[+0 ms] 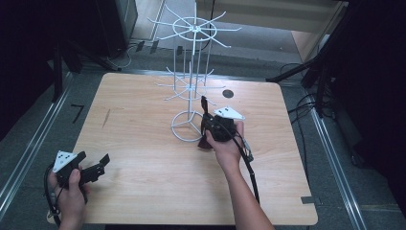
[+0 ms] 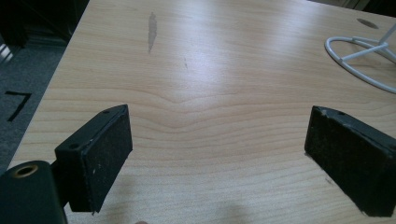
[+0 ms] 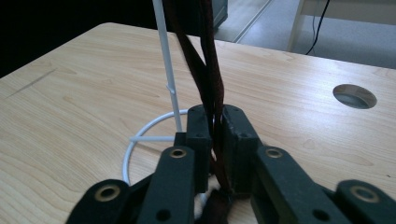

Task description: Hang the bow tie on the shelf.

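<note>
Right gripper (image 1: 209, 128), centre of the high view: fingers (image 3: 201, 140) closed tight on a dark brown strap (image 3: 211, 70), which rises doubled from between them toward the top of the frame. It sits just beside the ring base of the white wire rack (image 1: 190, 76) on the wooden surface (image 1: 143, 158). Left gripper (image 1: 98, 165), lower left of the high view: fingers (image 2: 100, 154) spread wide, holding nothing, low over bare surface, well apart from the rack.
</note>
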Action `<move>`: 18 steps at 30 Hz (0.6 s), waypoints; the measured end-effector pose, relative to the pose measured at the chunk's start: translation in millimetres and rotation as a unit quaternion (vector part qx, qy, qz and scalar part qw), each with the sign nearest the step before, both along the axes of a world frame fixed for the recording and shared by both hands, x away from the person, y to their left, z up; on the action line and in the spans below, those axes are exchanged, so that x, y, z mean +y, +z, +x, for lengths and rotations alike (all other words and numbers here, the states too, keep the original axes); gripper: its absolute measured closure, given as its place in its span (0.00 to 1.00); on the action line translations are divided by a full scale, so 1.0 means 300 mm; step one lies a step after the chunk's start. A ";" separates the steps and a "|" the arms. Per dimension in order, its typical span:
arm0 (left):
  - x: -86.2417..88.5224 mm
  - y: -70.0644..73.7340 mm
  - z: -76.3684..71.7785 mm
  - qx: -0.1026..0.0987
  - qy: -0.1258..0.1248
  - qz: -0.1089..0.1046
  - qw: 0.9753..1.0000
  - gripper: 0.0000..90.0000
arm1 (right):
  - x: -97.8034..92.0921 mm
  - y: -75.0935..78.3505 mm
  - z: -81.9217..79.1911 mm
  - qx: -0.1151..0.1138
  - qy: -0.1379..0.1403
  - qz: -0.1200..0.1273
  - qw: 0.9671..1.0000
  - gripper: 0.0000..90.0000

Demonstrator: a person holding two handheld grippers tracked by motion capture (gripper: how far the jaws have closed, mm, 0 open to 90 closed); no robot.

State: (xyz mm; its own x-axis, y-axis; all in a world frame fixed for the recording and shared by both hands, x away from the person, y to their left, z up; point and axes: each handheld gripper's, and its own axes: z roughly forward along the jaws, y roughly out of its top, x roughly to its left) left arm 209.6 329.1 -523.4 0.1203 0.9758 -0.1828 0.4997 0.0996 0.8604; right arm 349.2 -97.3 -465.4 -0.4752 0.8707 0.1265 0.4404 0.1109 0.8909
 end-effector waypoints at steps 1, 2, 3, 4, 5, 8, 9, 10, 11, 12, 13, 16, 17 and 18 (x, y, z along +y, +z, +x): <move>0.000 0.000 0.000 0.000 0.000 0.000 1.000 0.09 | 0.000 0.000 0.000 0.000 0.000 0.000 1.000 0.91; 0.000 0.000 0.000 0.000 0.000 0.000 1.000 0.09 | -0.005 0.003 -0.003 -0.001 0.003 0.000 1.000 0.85; 0.000 0.000 0.000 0.000 0.000 0.000 1.000 0.09 | -0.005 0.005 -0.005 -0.002 0.004 0.002 1.000 0.78; 0.000 0.000 0.000 0.000 0.000 0.000 1.000 0.09 | -0.007 0.009 -0.007 -0.007 0.005 0.000 1.000 0.70; 0.000 0.000 0.000 0.000 0.000 0.000 1.000 0.09 | -0.007 0.009 -0.007 -0.007 0.005 0.000 1.000 0.70; 0.000 0.000 0.000 0.000 0.000 0.000 1.000 0.09 | -0.011 0.020 -0.015 0.000 -0.005 -0.011 1.000 0.49; 0.000 0.000 0.000 0.000 0.000 0.000 1.000 0.09 | -0.015 0.023 -0.018 0.003 -0.005 -0.012 1.000 0.43; 0.000 0.000 0.000 0.000 0.000 0.000 1.000 0.09 | -0.019 0.026 -0.022 0.006 -0.006 -0.015 1.000 0.39; 0.000 0.000 0.000 0.000 0.000 0.000 1.000 0.09 | -0.028 0.033 -0.031 0.005 -0.006 -0.014 1.000 0.31; 0.000 0.000 0.000 0.000 0.000 0.000 1.000 0.09 | -0.028 0.033 -0.031 0.005 -0.006 -0.014 1.000 0.31; -0.001 0.000 0.000 -0.001 0.000 0.000 1.000 0.09 | -0.032 0.035 -0.034 0.004 -0.005 -0.014 1.000 0.27; -0.001 0.000 0.000 -0.001 0.001 0.000 1.000 0.09 | -0.052 0.044 -0.048 0.006 -0.008 -0.011 1.000 0.18; -0.001 0.000 0.000 -0.001 0.000 0.000 1.000 0.09 | -0.066 0.048 -0.056 0.007 -0.008 -0.009 1.000 0.16; -0.001 0.000 0.000 -0.001 0.000 0.000 1.000 0.09 | -0.066 0.048 -0.056 0.007 -0.008 -0.009 1.000 0.16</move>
